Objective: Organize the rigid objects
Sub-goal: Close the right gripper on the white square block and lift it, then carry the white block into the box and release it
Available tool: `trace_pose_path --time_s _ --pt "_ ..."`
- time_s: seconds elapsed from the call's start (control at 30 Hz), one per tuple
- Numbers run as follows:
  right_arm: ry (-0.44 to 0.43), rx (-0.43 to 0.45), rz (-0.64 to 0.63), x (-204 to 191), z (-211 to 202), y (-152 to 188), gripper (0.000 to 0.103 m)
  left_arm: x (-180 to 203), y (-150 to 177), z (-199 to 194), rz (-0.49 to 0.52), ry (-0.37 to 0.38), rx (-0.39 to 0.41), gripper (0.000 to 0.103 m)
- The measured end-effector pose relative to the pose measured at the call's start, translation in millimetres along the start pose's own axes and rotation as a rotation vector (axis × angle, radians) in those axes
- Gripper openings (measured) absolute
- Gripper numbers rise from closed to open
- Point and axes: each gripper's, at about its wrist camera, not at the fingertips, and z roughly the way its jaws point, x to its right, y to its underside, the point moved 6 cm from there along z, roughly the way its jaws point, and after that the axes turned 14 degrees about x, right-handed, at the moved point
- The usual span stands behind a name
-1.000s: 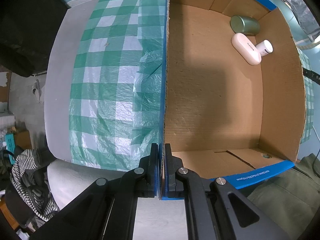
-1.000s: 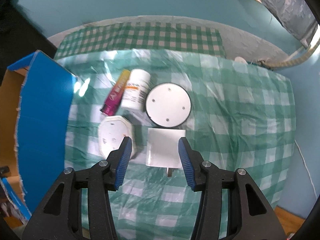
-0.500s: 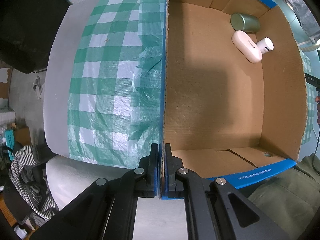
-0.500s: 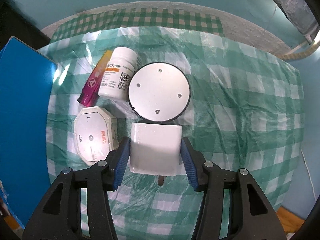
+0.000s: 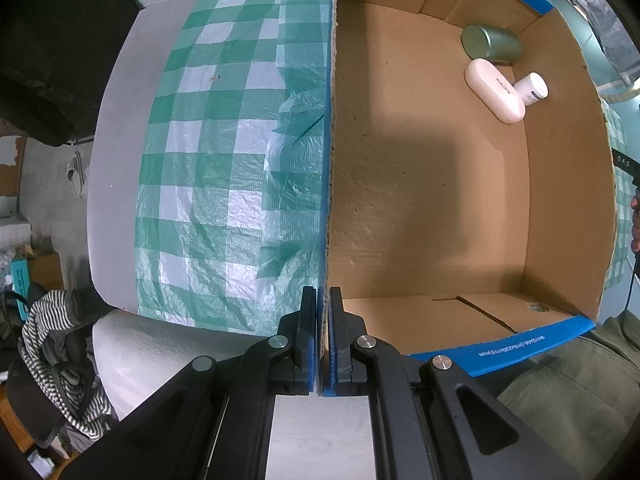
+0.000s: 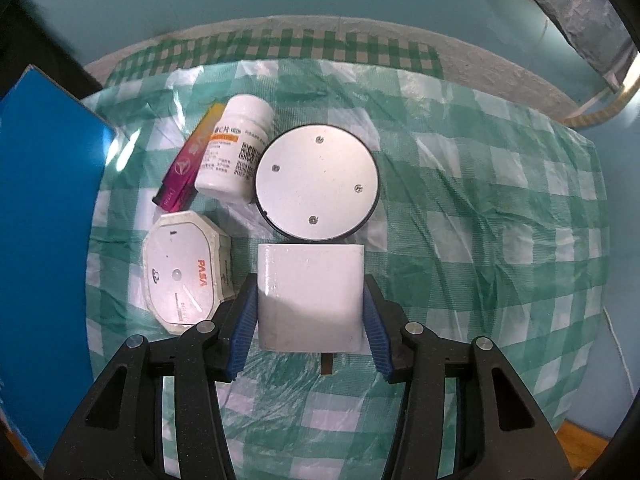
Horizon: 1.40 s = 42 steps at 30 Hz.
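Left wrist view showed the left gripper (image 5: pixel 323 344) pointing straight down with its jaws clamped tight on the near wall of the cardboard box (image 5: pixel 568 184), one blue pad on each side of the corrugated edge. Inside the box, in the far corner from that clamp, lay a green metal tin (image 5: pixel 491 42) on its side, a pale pink oblong case (image 5: pixel 495 91) just beside it, and a small white bottle (image 5: pixel 531 89) touching the case. Outside the box, on the clamp's left, a green-and-white checked tablecloth (image 5: pixel 208 168) covered the table.

From the right wrist view, the right gripper (image 6: pixel 310 322) came down over a white plug adapter (image 6: pixel 310 296) lying on the same checked cloth. Its jaws were closing, with the adapter between them and the blue pads right at its two sides; whether they already pressed it I could not tell. Touching the adapter's far edge sat a round silver disc with a black rim (image 6: pixel 317 189). Left of the adapter lay a white octagonal box (image 6: pixel 186 278). Beyond that box, beside the disc, a white pill bottle (image 6: pixel 234 148) lay on its side against a magenta tube (image 6: pixel 188 162). The box's blue outer wall (image 6: pixel 44 240) stood at the far left of the adapter.
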Motion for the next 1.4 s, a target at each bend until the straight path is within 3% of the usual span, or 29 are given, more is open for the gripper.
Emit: trace_pose_path --time_s 0.97,1.4 --pt "-0.038 0.119 -0.013 -24.5 -49.8 -20.5 0.049 1.8 -1.1 -1.8 0.011 0.017 0.014 0.005" --pt "-0.093 0.185 -0.055 -67.5 -76.7 -47.8 0.049 1.4 -0.3 -1.8 0.025 0.026 0.014 0.005"
